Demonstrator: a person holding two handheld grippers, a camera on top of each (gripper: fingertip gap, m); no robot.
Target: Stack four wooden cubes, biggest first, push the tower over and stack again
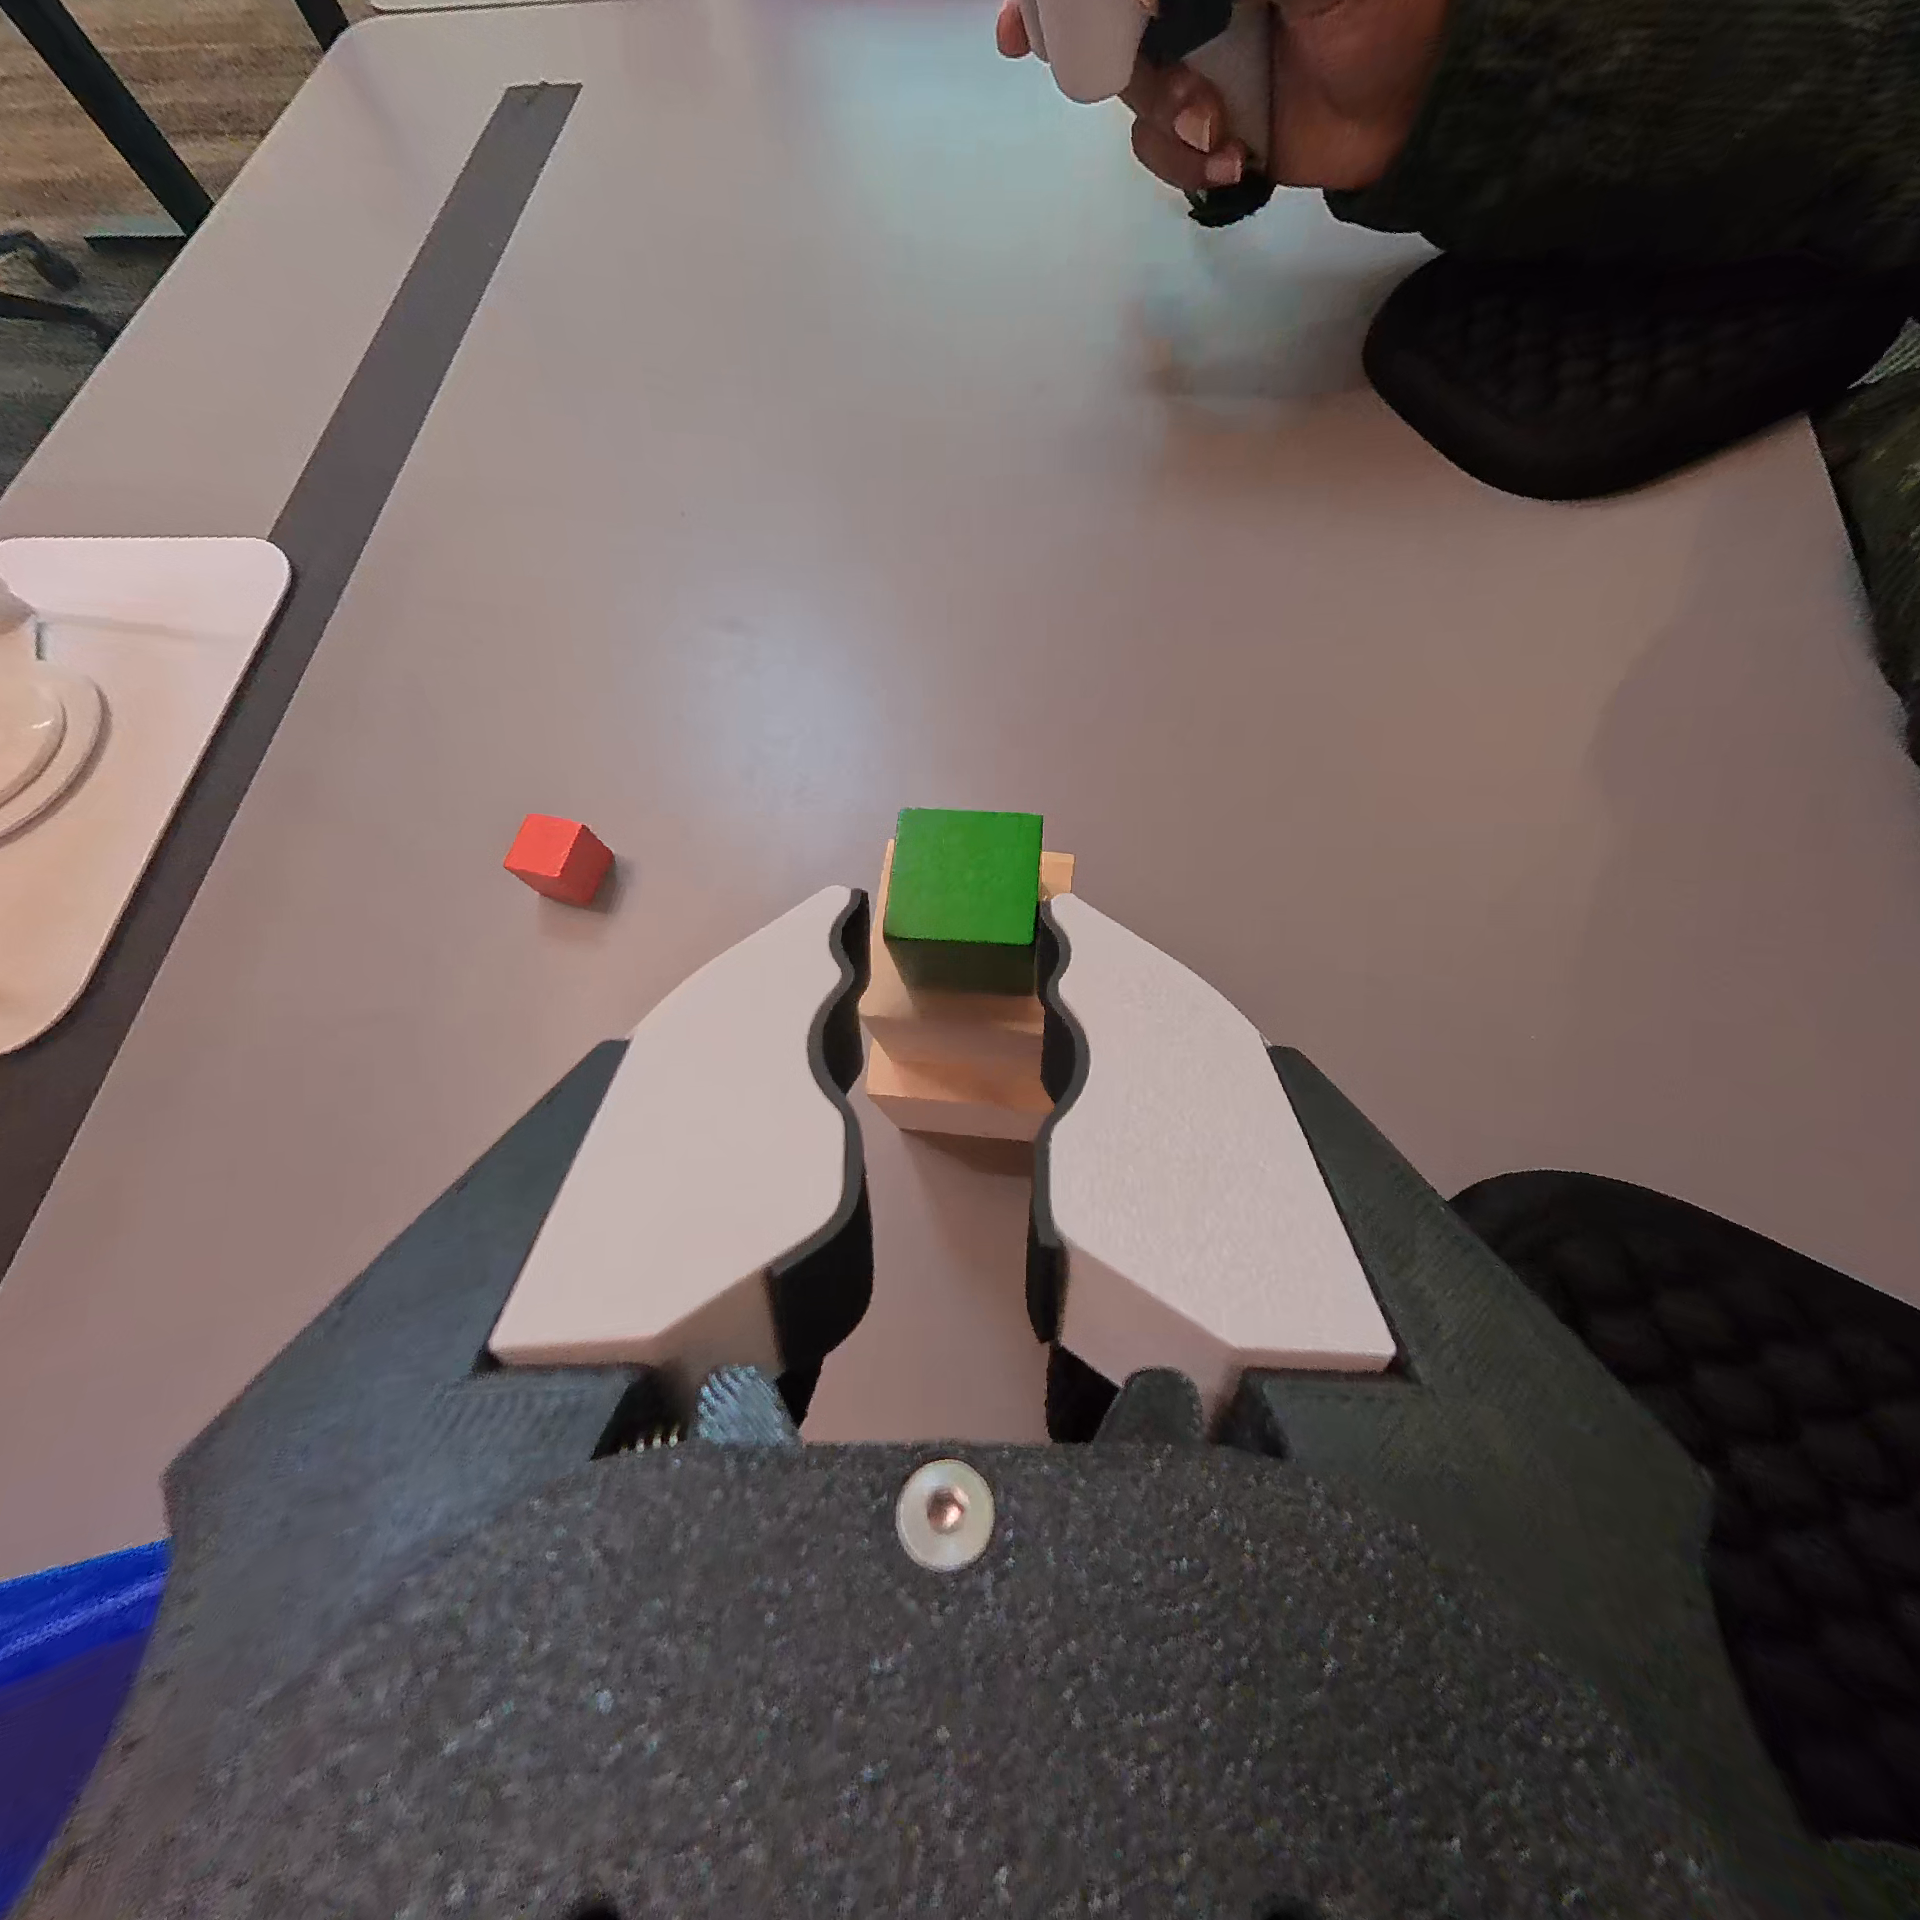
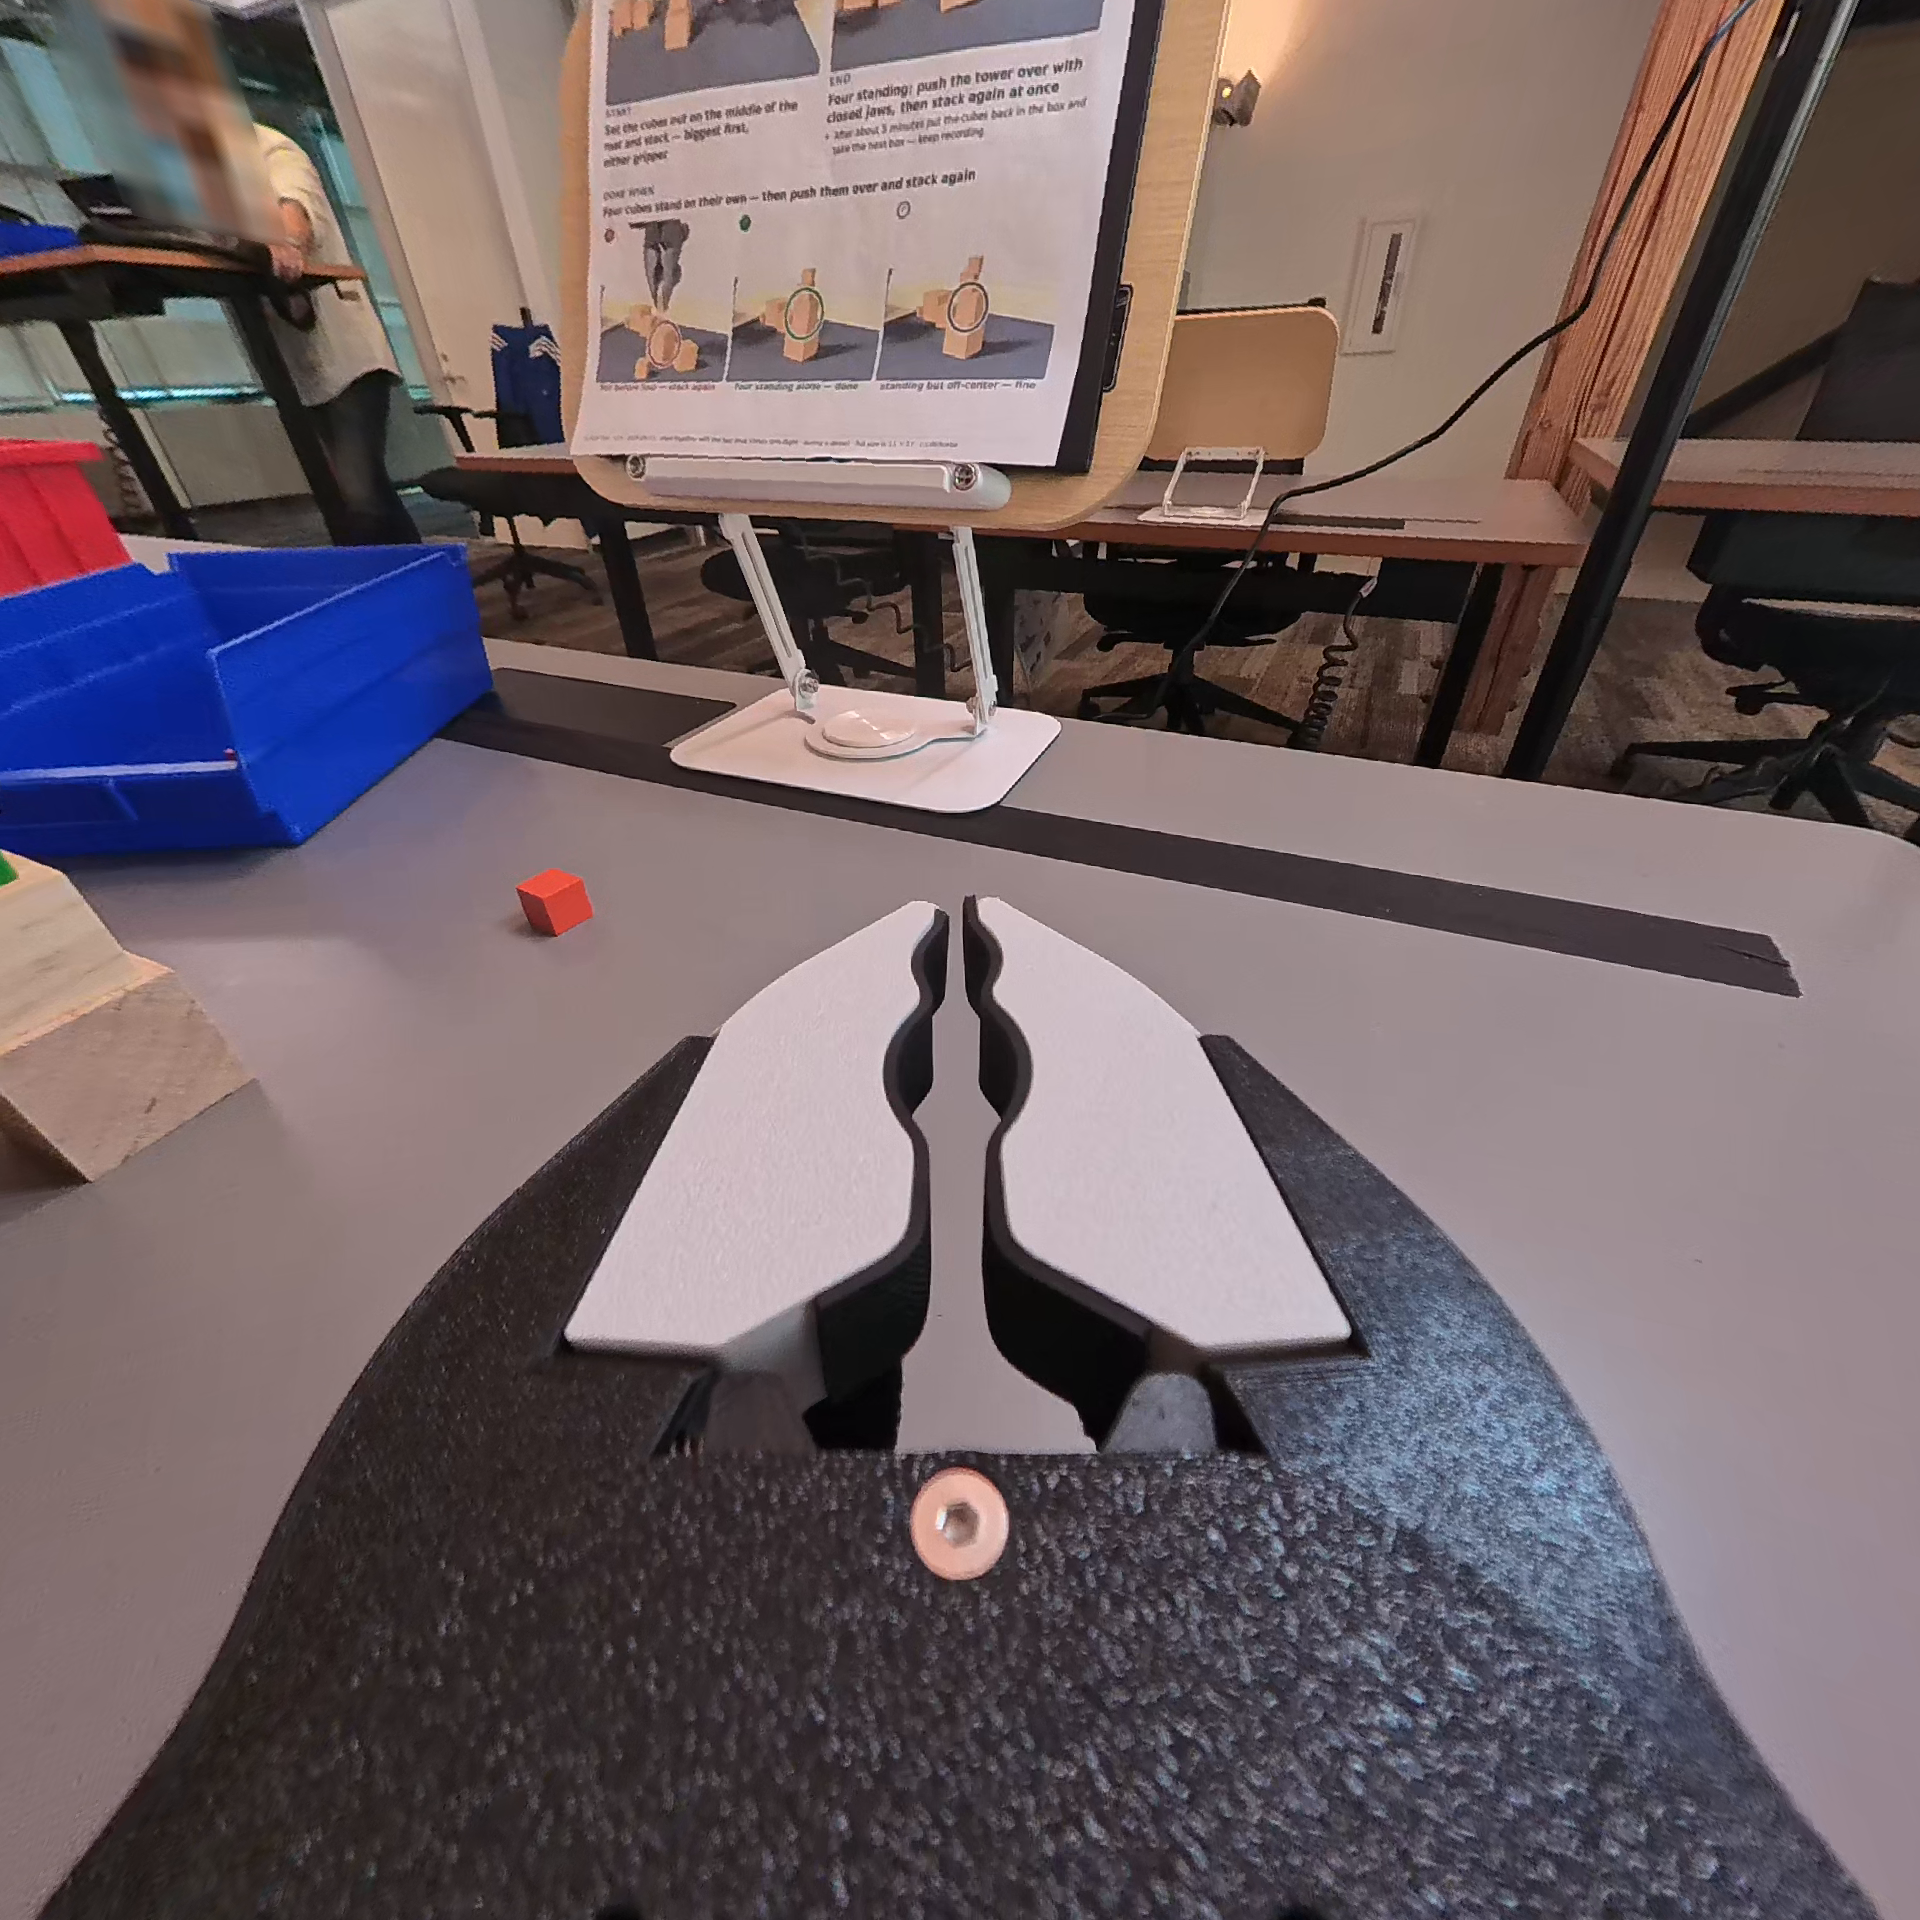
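Left gripper (image 1: 954,914) reaches down around a green cube (image 1: 964,878) that sits on top of two pale wooden cubes (image 1: 951,1060), the three making a slightly offset stack on the grey table (image 1: 1039,520). Its fingers stand part-way apart with the green cube between them: the right pad lies against the cube's side, while a sliver of pale wood shows between the left pad and the cube, so I cannot tell whether the cube is truly pinched or merely framed. A small red cube (image 1: 558,855) lies alone on the table, well apart to the left of the stack and touching nothing. Right gripper (image 2: 956,914) hangs low over bare tabletop with its pads drawn almost together and nothing between them; the red cube is the nearest loose thing to it, ahead and to its left, and the stack's pale side shows at the left edge of its view. Beyond stand a blue bin (image 2: 312,665) and the white base of a document stand (image 2: 868,748).
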